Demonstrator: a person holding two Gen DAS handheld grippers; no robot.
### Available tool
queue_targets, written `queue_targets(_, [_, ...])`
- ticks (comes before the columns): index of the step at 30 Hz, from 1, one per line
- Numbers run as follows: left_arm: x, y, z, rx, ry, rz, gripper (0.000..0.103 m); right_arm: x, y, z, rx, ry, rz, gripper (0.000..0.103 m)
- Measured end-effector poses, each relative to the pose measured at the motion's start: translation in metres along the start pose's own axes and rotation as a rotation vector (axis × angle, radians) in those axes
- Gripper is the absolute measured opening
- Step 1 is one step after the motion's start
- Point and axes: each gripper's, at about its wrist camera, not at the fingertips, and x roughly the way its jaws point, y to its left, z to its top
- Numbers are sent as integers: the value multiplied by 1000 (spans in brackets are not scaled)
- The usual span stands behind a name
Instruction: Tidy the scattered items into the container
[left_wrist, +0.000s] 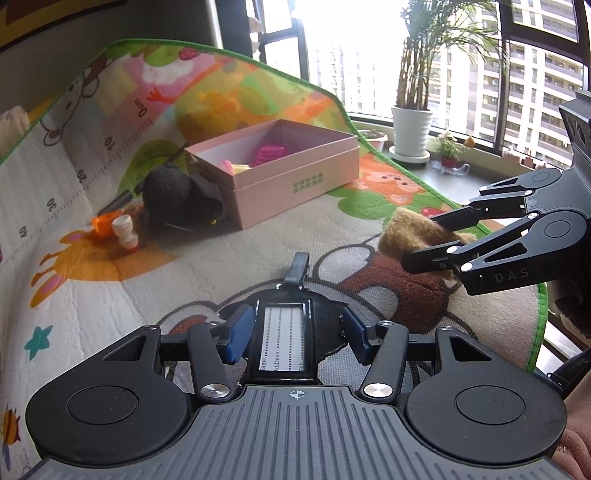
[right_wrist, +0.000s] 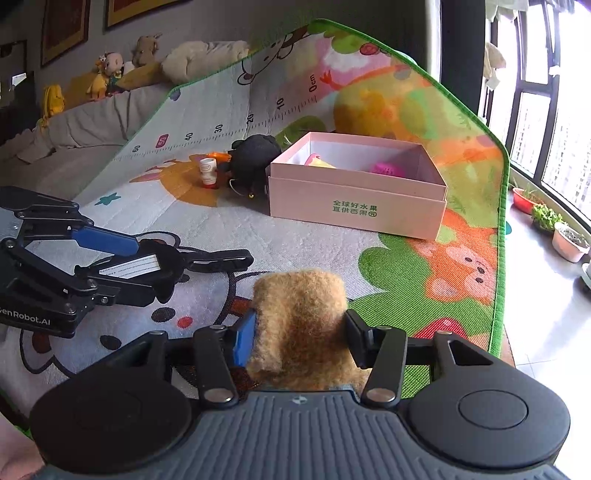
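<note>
Bright windows with tower blocks outside stand behind a colourful play mat (left_wrist: 92, 302) printed with cartoon animals and a ruler scale, its far part bent up against a sofa. On the mat sits an open pink box (right_wrist: 354, 206) with green lettering on its side; inside it lie a pink toy (right_wrist: 386, 169) and a yellow item (right_wrist: 320, 162). Just beside the box's left wall lies a black plush toy (left_wrist: 170, 192), and next to that stand a small white bottle (right_wrist: 208, 168) and an orange piece (left_wrist: 105, 223). The left gripper (left_wrist: 297, 332) has its jaws partly closed on a black luggage tag (left_wrist: 282, 341) with a white address card; the blue pads (left_wrist: 240, 328) press on the tag's sides, and its strap loop points forward toward the box. The right gripper (right_wrist: 299, 336) has its jaws closed on a tan fuzzy plush (right_wrist: 301, 314), which bulges up between the fingers. Both grippers are near the front of the mat, the right one close to the mat's green edge, and both held things are well apart from the box. Potted plants (left_wrist: 412, 125) line the window sill, and stuffed toys (right_wrist: 107, 74) sit along the sofa back
</note>
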Motion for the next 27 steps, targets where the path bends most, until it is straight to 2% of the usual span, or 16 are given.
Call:
queue_targets(18, [-6, -7, 35, 41, -80, -3, 59, -16, -9, 14, 16, -65, -22, 50])
queue_targets(27, [1, -9, 75, 130, -140, 46, 59, -23, -26, 34, 27, -111, -7, 50])
